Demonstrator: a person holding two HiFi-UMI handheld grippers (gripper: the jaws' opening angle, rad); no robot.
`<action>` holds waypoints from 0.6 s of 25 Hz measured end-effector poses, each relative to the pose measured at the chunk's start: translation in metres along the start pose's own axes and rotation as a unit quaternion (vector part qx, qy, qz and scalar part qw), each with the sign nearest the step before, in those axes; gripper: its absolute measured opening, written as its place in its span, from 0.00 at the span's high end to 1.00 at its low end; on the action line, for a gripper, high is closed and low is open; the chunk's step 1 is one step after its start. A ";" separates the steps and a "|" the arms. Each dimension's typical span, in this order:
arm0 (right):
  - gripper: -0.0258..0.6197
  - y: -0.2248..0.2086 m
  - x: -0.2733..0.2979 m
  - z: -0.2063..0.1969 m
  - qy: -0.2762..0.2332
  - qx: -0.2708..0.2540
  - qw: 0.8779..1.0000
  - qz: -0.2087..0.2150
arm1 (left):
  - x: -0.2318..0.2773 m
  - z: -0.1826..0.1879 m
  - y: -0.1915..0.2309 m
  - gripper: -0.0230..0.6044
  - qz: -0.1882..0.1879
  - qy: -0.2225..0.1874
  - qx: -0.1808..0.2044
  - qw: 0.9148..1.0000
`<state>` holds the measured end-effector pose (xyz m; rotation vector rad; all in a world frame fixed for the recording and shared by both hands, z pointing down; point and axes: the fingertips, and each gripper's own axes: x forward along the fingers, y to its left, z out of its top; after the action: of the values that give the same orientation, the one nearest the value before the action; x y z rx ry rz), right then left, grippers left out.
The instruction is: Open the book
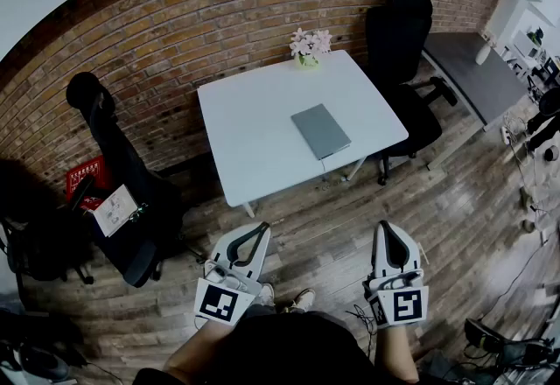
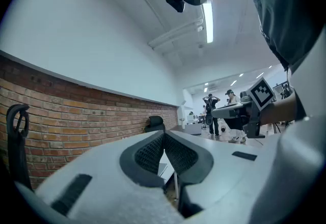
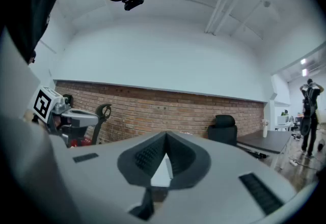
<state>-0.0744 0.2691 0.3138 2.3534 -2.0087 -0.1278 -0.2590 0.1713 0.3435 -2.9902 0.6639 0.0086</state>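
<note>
Two: left gripper [image 1: 262, 229], right gripper [image 1: 388, 227], both closed tight, empty, lower frame. One shut book [image 1: 320, 130], centre tabletop [image 1: 254, 138], well apart. Pending: approach, then widening at cover edge.

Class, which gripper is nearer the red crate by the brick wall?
Left. The left gripper sits across the black chair from the red crate; the right gripper is farther off, beyond the left one.

No legible txt; white sheet [image 1: 115, 209] maybe printed, too small.
</note>
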 end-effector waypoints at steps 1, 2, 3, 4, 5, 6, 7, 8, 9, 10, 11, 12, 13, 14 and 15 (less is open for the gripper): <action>0.94 0.001 0.000 -0.003 0.006 -0.002 1.000 0.001 | -0.001 0.000 0.002 0.92 0.001 0.000 -0.001 1.000; 0.94 0.001 -0.001 -0.005 0.011 -0.004 1.000 0.002 | -0.001 0.001 0.003 0.92 0.002 0.000 -0.001 1.000; 0.94 0.002 -0.001 -0.007 0.015 -0.005 1.000 0.003 | -0.001 0.001 0.004 0.92 0.003 0.000 -0.001 1.000; 0.94 0.003 -0.001 -0.009 0.018 -0.005 1.000 0.005 | -0.001 0.002 0.004 0.92 0.003 0.000 -0.001 1.000; 0.94 0.003 -0.002 -0.009 0.020 -0.004 1.000 0.007 | 0.000 0.002 0.004 0.92 0.003 -0.001 -0.001 1.000; 0.94 0.004 -0.003 -0.009 0.020 -0.002 1.000 0.010 | 0.001 0.002 0.004 0.92 0.002 -0.001 -0.002 1.000; 0.94 0.003 -0.003 -0.008 0.015 0.003 1.000 0.014 | 0.003 0.002 0.003 0.92 0.002 -0.001 -0.003 1.000; 0.94 0.001 -0.004 -0.006 0.007 0.011 1.000 0.017 | 0.005 0.002 0.002 0.92 0.002 -0.001 -0.004 1.000; 0.94 -0.002 -0.005 -0.006 0.001 0.022 1.000 0.021 | 0.007 0.003 0.000 0.92 0.002 -0.002 -0.004 1.000; 0.94 -0.006 -0.008 -0.006 -0.004 0.031 0.999 0.022 | 0.009 0.002 -0.002 0.92 0.002 -0.002 -0.003 1.000; 0.94 -0.009 -0.010 -0.006 -0.011 0.039 0.999 0.022 | 0.010 0.002 -0.005 0.92 0.001 -0.002 -0.001 1.000; 0.94 -0.013 -0.014 -0.005 -0.019 0.041 0.999 0.021 | 0.012 0.000 -0.009 0.92 0.000 -0.002 0.000 1.000; 0.94 -0.017 -0.018 -0.005 -0.025 0.040 0.999 0.019 | 0.013 -0.001 -0.013 0.92 0.000 -0.001 0.000 1.000; 0.94 -0.021 -0.022 -0.007 -0.025 0.039 0.999 0.017 | 0.014 -0.002 -0.017 0.92 0.000 0.000 0.000 1.000; 0.94 -0.026 -0.026 -0.011 -0.021 0.037 0.999 0.015 | 0.015 -0.003 -0.021 0.92 0.002 0.001 0.001 1.000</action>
<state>-0.0520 0.2988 0.3229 2.3831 -2.1029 -0.1038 -0.2371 0.1835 0.3478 -2.9881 0.6687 0.0041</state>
